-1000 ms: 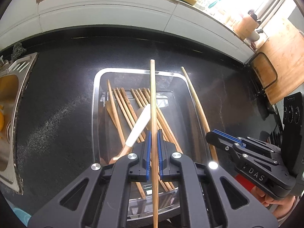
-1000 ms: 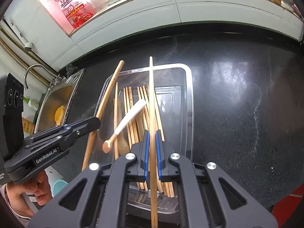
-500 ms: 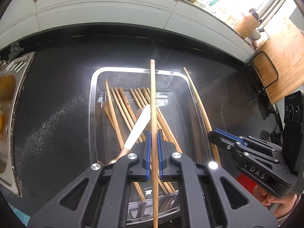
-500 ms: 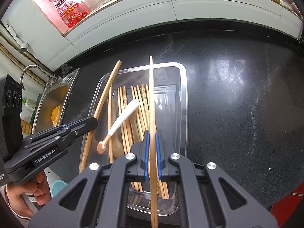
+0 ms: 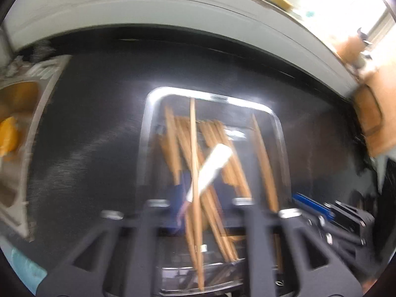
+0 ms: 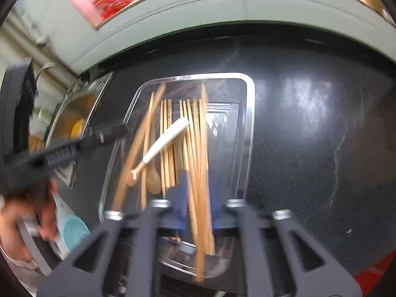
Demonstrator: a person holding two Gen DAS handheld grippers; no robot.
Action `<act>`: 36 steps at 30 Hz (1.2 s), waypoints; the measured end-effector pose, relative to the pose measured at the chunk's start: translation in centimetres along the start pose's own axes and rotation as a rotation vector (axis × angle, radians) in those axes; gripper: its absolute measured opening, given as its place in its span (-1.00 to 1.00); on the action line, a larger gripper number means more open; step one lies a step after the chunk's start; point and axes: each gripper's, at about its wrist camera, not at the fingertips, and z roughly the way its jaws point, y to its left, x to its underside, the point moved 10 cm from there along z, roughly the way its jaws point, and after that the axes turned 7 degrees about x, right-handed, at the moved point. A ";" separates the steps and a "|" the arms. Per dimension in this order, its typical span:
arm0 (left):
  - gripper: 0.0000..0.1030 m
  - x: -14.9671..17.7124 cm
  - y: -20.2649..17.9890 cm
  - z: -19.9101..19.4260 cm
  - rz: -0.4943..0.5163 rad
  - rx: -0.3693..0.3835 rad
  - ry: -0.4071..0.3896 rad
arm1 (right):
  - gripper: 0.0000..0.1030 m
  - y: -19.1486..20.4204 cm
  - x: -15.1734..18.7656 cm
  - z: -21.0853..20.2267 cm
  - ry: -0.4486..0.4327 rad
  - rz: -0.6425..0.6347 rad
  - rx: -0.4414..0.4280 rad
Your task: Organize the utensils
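Countertop black, speckled – sink left; clear tray centred; both claws just released, chopsticks between.

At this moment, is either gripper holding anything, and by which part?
Nothing is held. Both jaws have just been opening: the left gripper and right gripper each have a freed chopstick between them, over the clear tray.

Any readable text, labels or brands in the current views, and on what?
None can be read.
Red package on the ledge: print, too blurred.
Side of the left gripper, seen from the right wrist: lettering smeared to streaks.
Side of the right gripper, seen from the left wrist: no legible marking.
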 end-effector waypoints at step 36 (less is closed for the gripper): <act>0.88 1.3 -25.2 8.7 0.077 -0.293 -0.079 | 0.88 -35.2 2.6 -5.5 -0.058 0.128 0.305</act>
